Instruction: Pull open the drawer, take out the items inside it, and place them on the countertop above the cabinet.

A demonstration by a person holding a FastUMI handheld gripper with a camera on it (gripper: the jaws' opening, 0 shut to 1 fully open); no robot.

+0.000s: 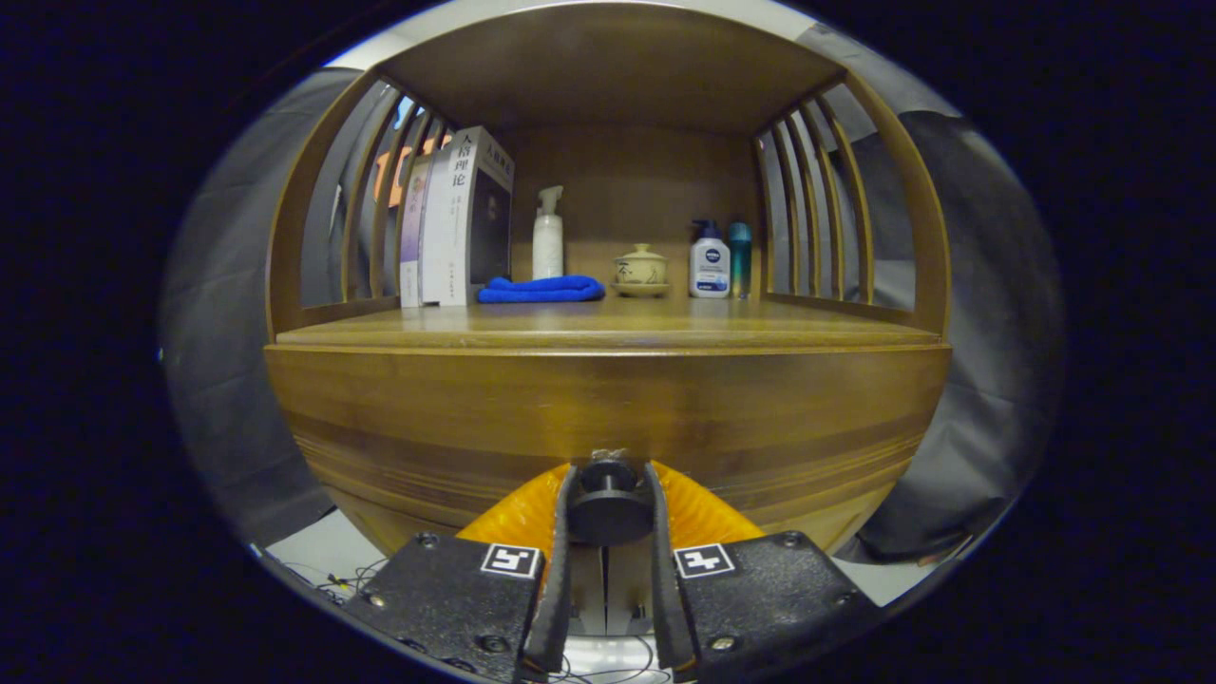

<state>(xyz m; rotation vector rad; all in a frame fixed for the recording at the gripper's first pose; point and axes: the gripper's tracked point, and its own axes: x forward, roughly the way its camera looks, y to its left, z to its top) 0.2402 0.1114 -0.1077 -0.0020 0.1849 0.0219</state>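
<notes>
The gripper (608, 503) is clenched on the round dark knob (608, 508) of the brown wooden drawer front (608, 418), with one finger pressed against each side of the knob's disc and the narrower stem showing just beyond the fingertips, where it meets the wood. The drawer looks fully closed (no gap can be made out along its upper edge under the countertop), so the items to be taken out are hidden inside it. The step in hand appears to be the pull itself, and it would be done best by drawing the gripper straight back along the drawer's own line of travel, level and square to the front, since a sideways or downward drag could let the fingers slide off the knob's rounded rim or bind the drawer in its runners. A steady grip seated behind the disc, nearer the stem, would hold better than one on its outer edge. Above, the wooden countertop (608, 334) has bare boards toward its near edge, while a folded blue cloth (541, 289), upright books (461, 223), a white pump bottle (547, 237), a small lidded ceramic cup (641, 270) and two further bottles (720, 261) stand toward the back, so the near strip seems the natural landing place.
</notes>
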